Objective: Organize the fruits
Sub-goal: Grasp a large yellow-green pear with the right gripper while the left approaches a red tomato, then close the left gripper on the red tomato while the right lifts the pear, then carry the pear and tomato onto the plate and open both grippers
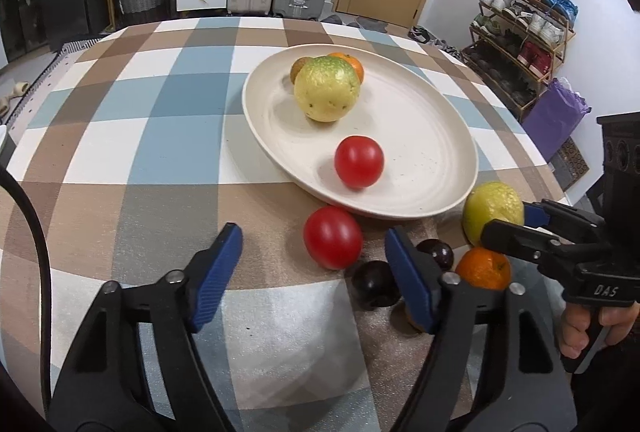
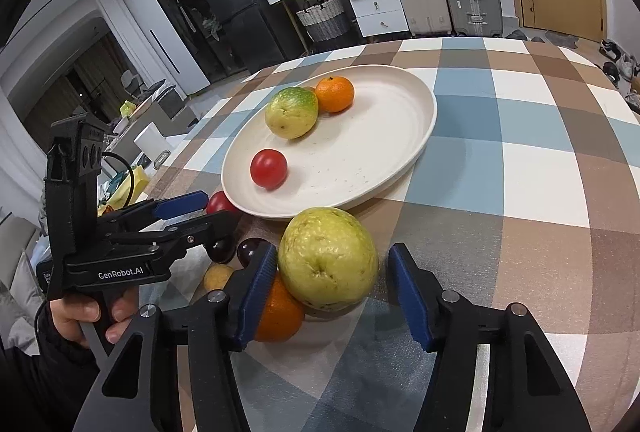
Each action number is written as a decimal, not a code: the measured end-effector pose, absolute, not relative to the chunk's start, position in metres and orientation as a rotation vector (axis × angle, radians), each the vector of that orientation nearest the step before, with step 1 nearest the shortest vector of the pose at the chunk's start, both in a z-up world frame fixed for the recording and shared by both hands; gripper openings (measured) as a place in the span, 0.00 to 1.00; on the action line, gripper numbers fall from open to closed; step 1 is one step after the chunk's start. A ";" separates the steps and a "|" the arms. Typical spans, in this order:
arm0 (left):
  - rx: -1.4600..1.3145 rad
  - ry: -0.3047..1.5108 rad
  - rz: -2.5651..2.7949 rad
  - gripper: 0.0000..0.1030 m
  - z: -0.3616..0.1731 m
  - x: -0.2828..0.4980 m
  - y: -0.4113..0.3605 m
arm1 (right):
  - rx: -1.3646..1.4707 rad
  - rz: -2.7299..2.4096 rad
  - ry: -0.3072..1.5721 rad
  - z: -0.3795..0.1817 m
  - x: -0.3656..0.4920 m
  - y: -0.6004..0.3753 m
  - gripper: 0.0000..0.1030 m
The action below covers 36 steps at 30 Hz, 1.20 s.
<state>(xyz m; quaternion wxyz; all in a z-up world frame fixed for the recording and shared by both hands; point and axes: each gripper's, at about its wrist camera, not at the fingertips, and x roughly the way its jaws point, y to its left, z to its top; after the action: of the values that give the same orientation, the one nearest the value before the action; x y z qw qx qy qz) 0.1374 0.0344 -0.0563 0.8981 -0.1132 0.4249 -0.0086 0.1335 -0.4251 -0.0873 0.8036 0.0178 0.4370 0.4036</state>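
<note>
peeking from behind the left claw (image 1: 314,274), a small yellowish fruit (image 2: 218,277) is half hidden; two dark plums (image 1: 376,284) and a red tomato (image 1: 333,243) lie between its parted fingers, untouched. the right claw (image 2: 334,286) stands apart around a yellow-green guava (image 2: 328,258), its left pad about touching, an orange (image 2: 280,314) beneath. beyond, on the checked table (image 1: 140,136), the cream plate (image 1: 440,152) carries a tomato, guava, orange and a mostly hidden brownish fruit.

Both units share one build: black plastic frames, silver pivot screws, ribbed blue pads on the fingers. Left gripper (image 1: 314,278) reads "GenRobot.AI" in white on its side, above the hand (image 2: 94,316) on its grip; a black cable loops from its camera block. Right gripper (image 2: 332,296) is embossed "DAS". A dark sleeve (image 2: 44,364) sits below the left hand.
</note>
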 end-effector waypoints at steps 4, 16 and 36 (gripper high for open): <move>-0.259 0.881 -0.067 0.50 -0.056 0.137 0.033 | 0.038 0.868 0.934 -0.088 0.134 -0.425 0.55; -0.301 0.862 -0.085 0.25 -0.054 0.135 0.036 | 0.025 0.876 0.918 -0.086 0.131 -0.423 0.54; -0.258 0.813 -0.063 0.25 -0.041 0.123 0.038 | 0.053 0.859 0.834 -0.074 0.132 -0.433 0.49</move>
<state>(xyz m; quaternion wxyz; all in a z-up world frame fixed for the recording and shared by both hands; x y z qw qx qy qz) 0.1231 0.0378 -0.0412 0.9100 -0.1250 0.3941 -0.0305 0.1316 -0.4326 -0.0745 0.8259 0.0250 0.3924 0.4041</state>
